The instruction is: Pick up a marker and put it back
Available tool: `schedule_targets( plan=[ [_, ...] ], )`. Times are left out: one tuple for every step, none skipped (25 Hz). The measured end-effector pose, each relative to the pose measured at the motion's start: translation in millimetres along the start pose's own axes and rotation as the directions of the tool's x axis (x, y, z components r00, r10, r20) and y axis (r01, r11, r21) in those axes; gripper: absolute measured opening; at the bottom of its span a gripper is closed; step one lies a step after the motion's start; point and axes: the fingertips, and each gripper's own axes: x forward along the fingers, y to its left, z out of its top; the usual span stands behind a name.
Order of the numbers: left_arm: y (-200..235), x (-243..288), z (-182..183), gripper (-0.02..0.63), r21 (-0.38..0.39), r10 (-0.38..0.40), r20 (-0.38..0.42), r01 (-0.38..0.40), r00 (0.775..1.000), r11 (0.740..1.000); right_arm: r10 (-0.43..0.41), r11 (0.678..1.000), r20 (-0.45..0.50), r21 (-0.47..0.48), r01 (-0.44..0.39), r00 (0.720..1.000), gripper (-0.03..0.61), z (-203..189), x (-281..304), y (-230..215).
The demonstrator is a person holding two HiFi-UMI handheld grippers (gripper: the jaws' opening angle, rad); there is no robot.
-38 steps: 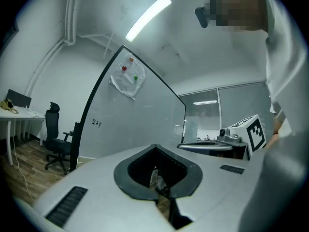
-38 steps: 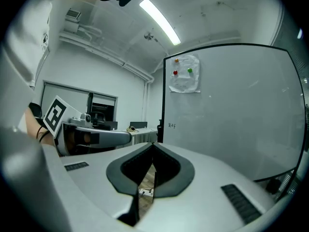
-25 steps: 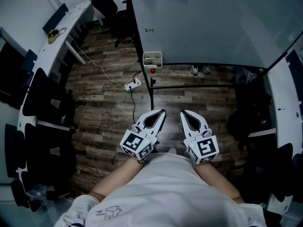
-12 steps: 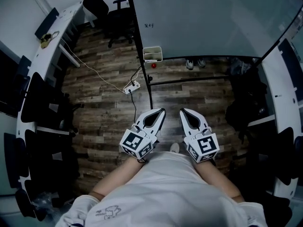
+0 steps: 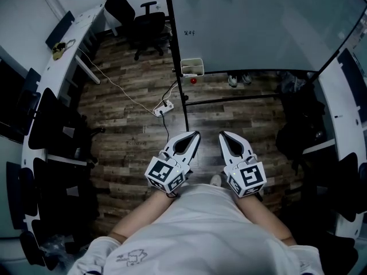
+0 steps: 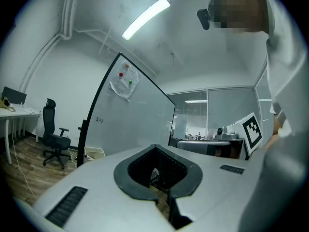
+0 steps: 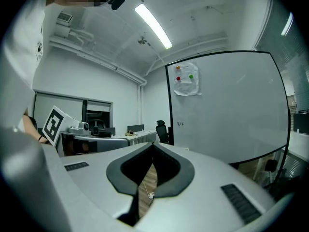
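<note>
No marker shows clearly in any view. A white tray point(image 5: 192, 67) hangs on the black frame of the whiteboard point(image 5: 258, 22), with a small red thing point(image 5: 194, 80) just below it; what the tray holds is too small to tell. My left gripper point(image 5: 197, 134) and right gripper point(image 5: 221, 134) are held side by side close to the person's waist, well short of the board. Both are shut with nothing between the jaws. The left gripper view shows its jaws point(image 6: 154, 147) meeting, and the right gripper view shows the same point(image 7: 153, 145).
A power strip point(image 5: 163, 109) with a long white cable lies on the wood floor ahead of the left gripper. Black office chairs point(image 5: 150, 24) stand at the far left of the board. Curved white desks run along the left point(image 5: 69, 44) and right point(image 5: 338, 113).
The head view has shifted slightly, so the whiteboard tray sits a little further right. Both grippers stay shut in the same place by the waist.
</note>
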Motion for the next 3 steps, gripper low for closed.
schedule_targets(
  plan=[
    [-0.2, 0.1, 0.3, 0.005, -0.001, -0.001, 0.000, 0.001, 1.000, 1.000, 0.000, 1.000, 0.000, 0.001, 0.000, 1.000, 0.011, 0.4, 0.2, 0.0],
    [-0.5, 0.2, 0.5, 0.005, -0.001, -0.002, 0.000, 0.002, 1.000, 1.000, 0.000, 1.000, 0.001, 0.001, 0.000, 1.000, 0.011, 0.8, 0.3, 0.0],
    [-0.8, 0.4, 0.8, 0.005, -0.002, -0.004, -0.001, 0.004, 1.000, 1.000, 0.000, 1.000, 0.002, 0.002, 0.000, 1.000, 0.011, 1.3, 0.5, -0.2]
  ],
)
